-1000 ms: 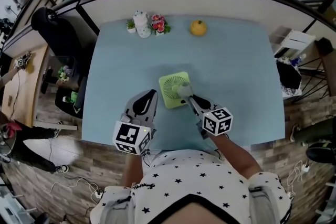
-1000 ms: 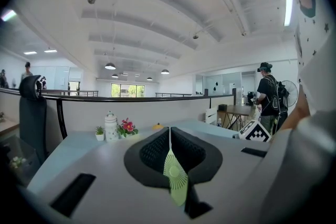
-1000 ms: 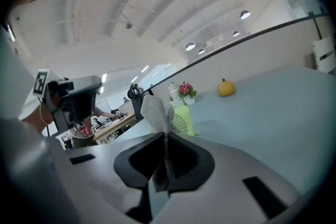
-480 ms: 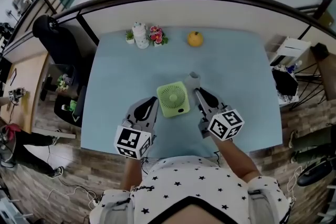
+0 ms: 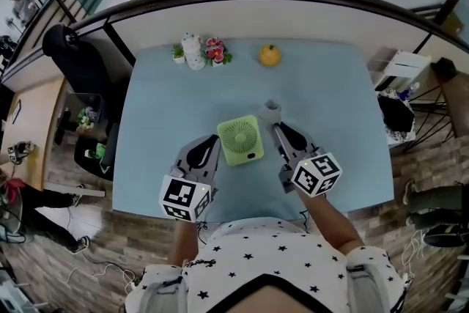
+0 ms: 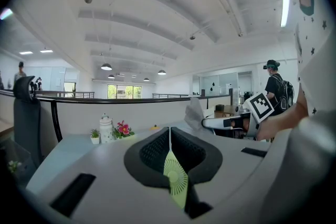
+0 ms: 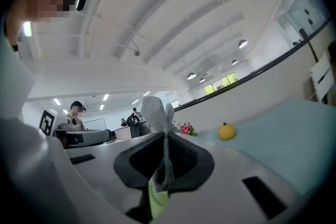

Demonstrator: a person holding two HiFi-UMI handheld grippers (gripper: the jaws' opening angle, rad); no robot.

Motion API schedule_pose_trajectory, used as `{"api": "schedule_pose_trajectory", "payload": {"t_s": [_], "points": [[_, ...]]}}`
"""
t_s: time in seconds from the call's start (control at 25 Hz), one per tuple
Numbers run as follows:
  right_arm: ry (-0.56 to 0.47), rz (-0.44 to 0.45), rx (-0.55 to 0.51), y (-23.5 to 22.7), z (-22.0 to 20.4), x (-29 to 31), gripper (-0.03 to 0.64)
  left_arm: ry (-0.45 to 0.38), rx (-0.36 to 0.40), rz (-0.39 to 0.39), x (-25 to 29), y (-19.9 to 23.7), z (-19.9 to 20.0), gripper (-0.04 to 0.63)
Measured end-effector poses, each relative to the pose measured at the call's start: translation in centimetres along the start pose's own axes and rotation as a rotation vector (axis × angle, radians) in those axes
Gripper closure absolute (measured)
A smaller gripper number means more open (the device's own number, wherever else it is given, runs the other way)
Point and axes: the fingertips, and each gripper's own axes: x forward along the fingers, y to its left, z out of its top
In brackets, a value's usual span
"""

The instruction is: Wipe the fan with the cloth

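A light blue tabletop (image 5: 161, 106) fills the middle of the head view, edged at the far side by a curved dark rail, with wood-pattern floor around it. A small lime-green square fan (image 5: 240, 141) with a round grille lies near the tabletop's front edge, grille facing up.

Just left of the fan is the left gripper (image 5: 211, 140), its tips close to the fan's left edge. In the left gripper view its black jaws are pressed together along a thin seam with nothing between them. A sliver of the green fan shows through the gap lower down.

Just right of the fan is the right gripper (image 5: 275, 127). Its jaws are clamped on a pale grey cloth (image 5: 271, 111), which sticks up past the tips beside the fan's far right corner. In the right gripper view the cloth (image 7: 155, 113) stands bunched above the closed jaws.

Well beyond the fan, by the far edge, sit a round yellow-orange fruit (image 5: 269, 55), a white jar (image 5: 194, 51) and pink flowers (image 5: 215, 49). A black office chair (image 5: 73, 48) stands off the tabletop, far left of the fan.
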Motion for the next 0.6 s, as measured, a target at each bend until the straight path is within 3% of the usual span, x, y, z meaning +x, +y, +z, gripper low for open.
{"api": "schedule_pose_trajectory", "payload": {"t_s": [0.6], "points": [[-0.017, 0.017, 0.008, 0.69, 0.63, 0.26, 0.594, 0.004, -0.002, -0.007, 0.25, 0.35, -0.26, 0.561]]}}
